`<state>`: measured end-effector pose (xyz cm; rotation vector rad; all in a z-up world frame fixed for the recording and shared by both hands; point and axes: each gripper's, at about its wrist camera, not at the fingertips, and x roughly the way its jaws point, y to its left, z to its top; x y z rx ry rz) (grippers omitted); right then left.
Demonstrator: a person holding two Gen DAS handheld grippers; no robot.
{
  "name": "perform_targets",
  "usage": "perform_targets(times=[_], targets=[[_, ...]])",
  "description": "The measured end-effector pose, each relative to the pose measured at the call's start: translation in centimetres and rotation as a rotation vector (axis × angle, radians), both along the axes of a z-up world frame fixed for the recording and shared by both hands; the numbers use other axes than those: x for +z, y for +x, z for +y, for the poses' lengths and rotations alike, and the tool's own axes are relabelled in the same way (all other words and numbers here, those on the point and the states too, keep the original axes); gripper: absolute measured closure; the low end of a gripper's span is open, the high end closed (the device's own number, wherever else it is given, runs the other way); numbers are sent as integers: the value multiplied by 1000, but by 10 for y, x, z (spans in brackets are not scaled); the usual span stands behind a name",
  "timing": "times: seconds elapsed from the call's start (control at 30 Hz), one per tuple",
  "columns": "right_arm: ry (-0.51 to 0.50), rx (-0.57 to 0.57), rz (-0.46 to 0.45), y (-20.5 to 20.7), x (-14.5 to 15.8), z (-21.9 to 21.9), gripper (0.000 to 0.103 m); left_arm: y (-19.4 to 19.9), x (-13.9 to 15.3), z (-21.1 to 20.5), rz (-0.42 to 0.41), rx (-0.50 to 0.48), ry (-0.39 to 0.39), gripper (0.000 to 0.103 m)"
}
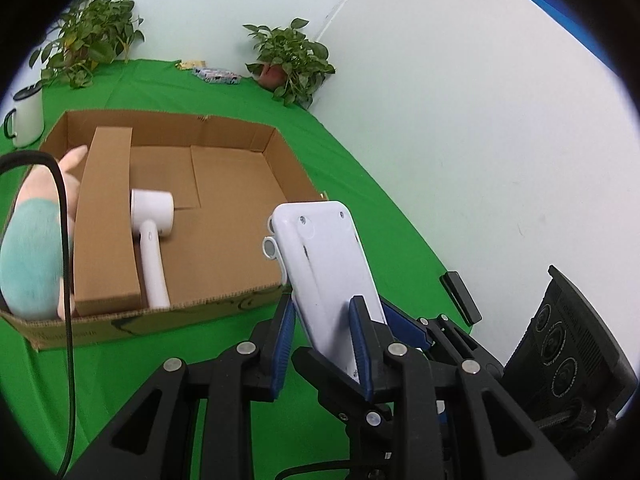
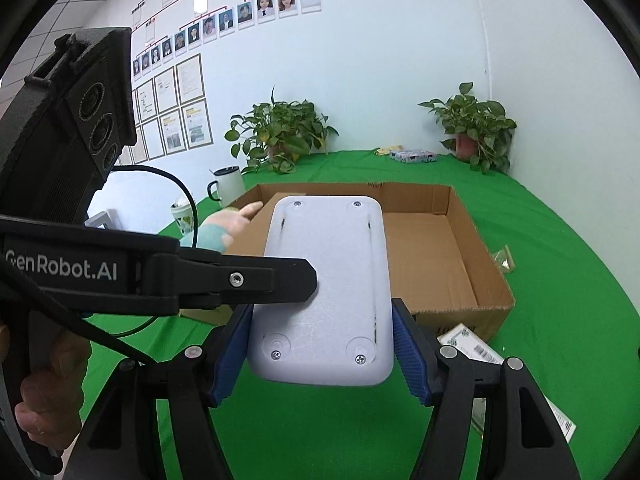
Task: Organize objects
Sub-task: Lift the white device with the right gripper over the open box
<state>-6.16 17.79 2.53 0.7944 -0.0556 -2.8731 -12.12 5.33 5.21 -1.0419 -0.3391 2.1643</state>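
box (image 1: 248, 152) on table (image 1: 360, 208) | dryer (image 1: 150, 232) in box | plants (image 1: 292, 60) behind box

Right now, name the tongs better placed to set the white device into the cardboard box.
Probably right. The right tongs clamp the white device across its width, with the cardboard box straight ahead. The left tongs only pinch its thin edge from the side.

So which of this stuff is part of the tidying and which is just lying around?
In play: white device, held by both the left gripper and right gripper; cardboard box; hair dryer; plush toy.

Lying about: two plants, mug, packets.
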Motion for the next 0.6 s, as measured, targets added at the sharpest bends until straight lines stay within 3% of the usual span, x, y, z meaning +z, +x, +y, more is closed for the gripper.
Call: perform_targets(times=[0.6], targets=[[29, -14, 82, -64, 71, -4, 39, -51, 61, 4, 101, -17, -27, 77]])
